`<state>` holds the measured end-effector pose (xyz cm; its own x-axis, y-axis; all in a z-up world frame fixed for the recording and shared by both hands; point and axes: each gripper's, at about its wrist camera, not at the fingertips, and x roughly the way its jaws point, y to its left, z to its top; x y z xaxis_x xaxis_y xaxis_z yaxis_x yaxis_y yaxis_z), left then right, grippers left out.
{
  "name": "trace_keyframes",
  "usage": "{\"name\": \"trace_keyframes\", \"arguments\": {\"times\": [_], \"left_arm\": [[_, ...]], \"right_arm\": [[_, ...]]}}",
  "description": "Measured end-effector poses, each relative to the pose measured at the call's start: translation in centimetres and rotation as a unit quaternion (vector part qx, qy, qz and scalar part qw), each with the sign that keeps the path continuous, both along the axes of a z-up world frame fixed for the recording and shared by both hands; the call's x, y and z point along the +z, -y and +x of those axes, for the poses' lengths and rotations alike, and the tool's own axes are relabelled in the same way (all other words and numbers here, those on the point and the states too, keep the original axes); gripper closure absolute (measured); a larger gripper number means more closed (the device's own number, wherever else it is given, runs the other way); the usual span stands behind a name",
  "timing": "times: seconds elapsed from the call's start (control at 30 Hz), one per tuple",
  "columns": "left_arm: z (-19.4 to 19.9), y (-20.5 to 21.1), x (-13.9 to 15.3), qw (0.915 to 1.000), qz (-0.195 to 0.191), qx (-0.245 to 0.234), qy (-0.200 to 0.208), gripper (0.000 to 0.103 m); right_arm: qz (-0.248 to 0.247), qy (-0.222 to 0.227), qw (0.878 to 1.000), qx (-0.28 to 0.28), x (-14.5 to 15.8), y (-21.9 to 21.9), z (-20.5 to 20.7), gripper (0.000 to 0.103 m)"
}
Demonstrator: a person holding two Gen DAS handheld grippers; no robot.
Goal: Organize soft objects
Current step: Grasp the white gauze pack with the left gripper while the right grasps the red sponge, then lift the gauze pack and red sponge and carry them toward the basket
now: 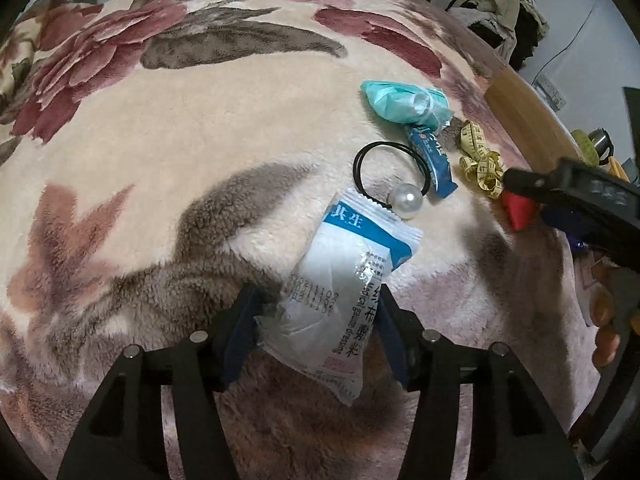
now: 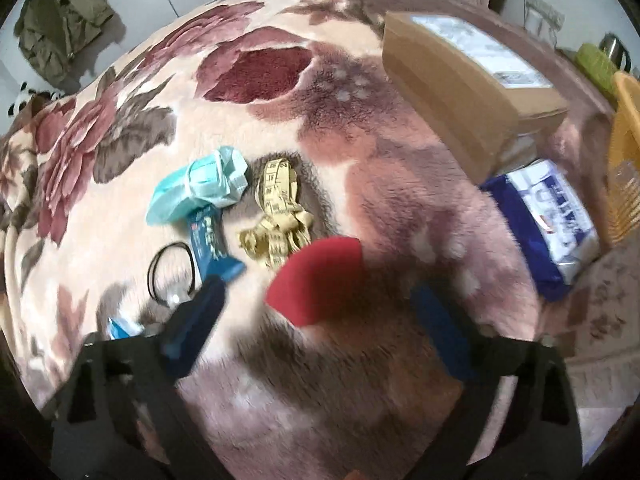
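My left gripper (image 1: 320, 312) is shut on a white and blue gauze dressing packet (image 1: 344, 280), holding it over the floral blanket (image 1: 180, 128). Beyond it lie a black hair tie with a pearl (image 1: 394, 178), a small blue sachet (image 1: 434, 160), a teal face mask (image 1: 404, 102) and a yellow tape measure (image 1: 482, 160). My right gripper (image 2: 316, 300) is open, its jaws wide apart, with a red sponge wedge (image 2: 320, 280) lying between the fingers. The right gripper also shows at the right of the left wrist view (image 1: 520, 196), over the red wedge (image 1: 518, 210).
A cardboard box (image 2: 460, 76) sits at the far right of the blanket (image 2: 360, 128), with a blue and white tissue pack (image 2: 556, 216) beside it and an orange basket (image 2: 624, 152) at the right edge. Clothes hang at the back.
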<state>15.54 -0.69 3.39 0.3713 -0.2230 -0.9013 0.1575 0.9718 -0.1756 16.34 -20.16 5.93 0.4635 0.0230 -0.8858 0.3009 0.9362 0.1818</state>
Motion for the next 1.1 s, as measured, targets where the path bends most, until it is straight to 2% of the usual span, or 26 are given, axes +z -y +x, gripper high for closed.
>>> {"name": "trace_keyframes", "arguments": {"times": [0.07,0.1,0.23,0.37,0.5,0.6,0.67,0.7,0.73,0.77,0.93,1.1], "left_arm": [[0.2,0.0,-0.2,1.0,-0.006,0.0,-0.005,0.039],[0.2,-0.1,-0.2,1.0,-0.008,0.0,-0.006,0.039],[-0.1,-0.4,0.1,0.9999,-0.011,-0.003,-0.004,0.038],[-0.6,-0.5,1.0,0.9999,-0.006,-0.01,0.009,0.034],[-0.3,0.1,1.7,0.9988,0.02,-0.033,0.031,0.034],[0.5,0.8,1.2,0.9981,0.027,-0.051,0.021,0.034],[0.9,1.1,0.5,0.9979,0.028,-0.058,0.009,0.036],[0.9,1.2,0.2,0.998,0.027,-0.057,0.004,0.04],[0.9,1.2,0.0,0.9982,0.029,-0.053,0.001,0.051],[0.9,1.1,-0.1,0.9984,0.032,-0.047,0.0,0.052],[-0.1,0.7,0.1,0.9994,0.018,-0.03,-0.005,0.057],[-1.6,0.8,0.3,0.9994,0.012,-0.03,-0.013,0.057]], "right_arm": [[0.013,-0.016,1.0,-0.003,-0.7,0.2,0.6,0.042],[0.02,-0.023,1.0,-0.001,-1.1,0.2,0.8,0.056],[0.026,-0.018,0.999,0.016,-0.9,0.0,-0.3,0.057],[0.033,-0.021,0.998,0.057,-0.3,-0.5,-2.8,0.057],[0.017,-0.047,0.992,0.113,-0.3,-1.6,-4.6,0.057],[0.007,-0.071,0.988,0.139,-1.3,-2.3,-5.0,0.055],[-0.003,-0.078,0.988,0.132,-2.0,-2.3,-4.9,0.054],[0.0,-0.08,0.989,0.125,-2.4,-2.2,-4.8,0.054],[0.005,-0.08,0.99,0.117,-2.6,-2.2,-4.8,0.053],[0.008,-0.079,0.991,0.109,-2.8,-2.1,-4.9,0.053],[0.017,-0.068,0.993,0.094,-3.2,-2.2,-5.3,0.056],[-0.001,-0.056,0.993,0.108,-2.7,-3.1,-6.9,0.056]]}}
